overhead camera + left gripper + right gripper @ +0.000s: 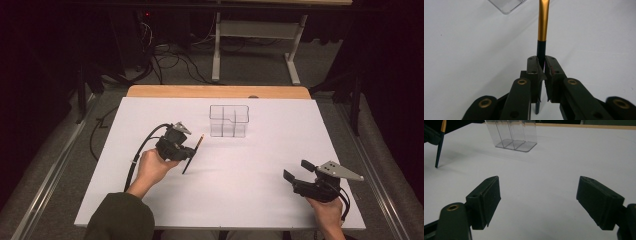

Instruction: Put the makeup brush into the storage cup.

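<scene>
White surface (225, 200), dim room behind. Left gripper (186, 152) clamped on slim black brush with gold ferrule (193, 153), long axis tilted, gold end toward clear plastic compartment organizer (229, 121) just beyond. Right gripper (297, 170) agape, empty, well apart.

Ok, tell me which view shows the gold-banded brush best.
The left gripper view: the brush rises close up from the shut left claw. The high view shows it small; the right gripper view catches its dark end at the edge.
</scene>
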A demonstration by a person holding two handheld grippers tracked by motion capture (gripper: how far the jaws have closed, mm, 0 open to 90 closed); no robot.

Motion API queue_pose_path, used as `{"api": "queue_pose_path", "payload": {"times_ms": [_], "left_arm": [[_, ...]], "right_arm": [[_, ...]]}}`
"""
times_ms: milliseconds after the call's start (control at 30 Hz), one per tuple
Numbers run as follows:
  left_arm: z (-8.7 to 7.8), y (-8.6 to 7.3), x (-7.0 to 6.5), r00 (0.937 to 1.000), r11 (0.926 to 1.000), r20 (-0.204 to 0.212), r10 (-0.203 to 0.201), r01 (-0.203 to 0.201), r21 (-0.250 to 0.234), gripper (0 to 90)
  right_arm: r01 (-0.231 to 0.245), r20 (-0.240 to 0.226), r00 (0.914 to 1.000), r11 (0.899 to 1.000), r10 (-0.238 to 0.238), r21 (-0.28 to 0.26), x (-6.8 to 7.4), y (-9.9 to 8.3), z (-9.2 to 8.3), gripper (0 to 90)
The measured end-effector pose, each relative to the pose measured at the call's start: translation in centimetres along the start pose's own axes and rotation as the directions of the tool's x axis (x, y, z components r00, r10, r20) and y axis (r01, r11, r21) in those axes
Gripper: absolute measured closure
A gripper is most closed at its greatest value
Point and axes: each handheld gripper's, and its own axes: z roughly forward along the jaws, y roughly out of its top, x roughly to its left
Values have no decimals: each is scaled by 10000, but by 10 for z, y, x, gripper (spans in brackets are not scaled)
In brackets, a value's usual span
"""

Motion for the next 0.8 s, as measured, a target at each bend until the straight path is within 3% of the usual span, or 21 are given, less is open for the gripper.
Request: {"api": "queue_pose_path", "payload": {"times_ms": [367,800], "left_arm": [[-8,0,-12,9997,9965,215,142,-124,-823,829],[-17,-4,-22,9985,9892,338,436,-384,-1411,829]], "right_arm": [[-33,-4,10000,10000,33,-7,0,0,0,212],[-38,10,10000,10000,38,30,0,0,0,212]]}}
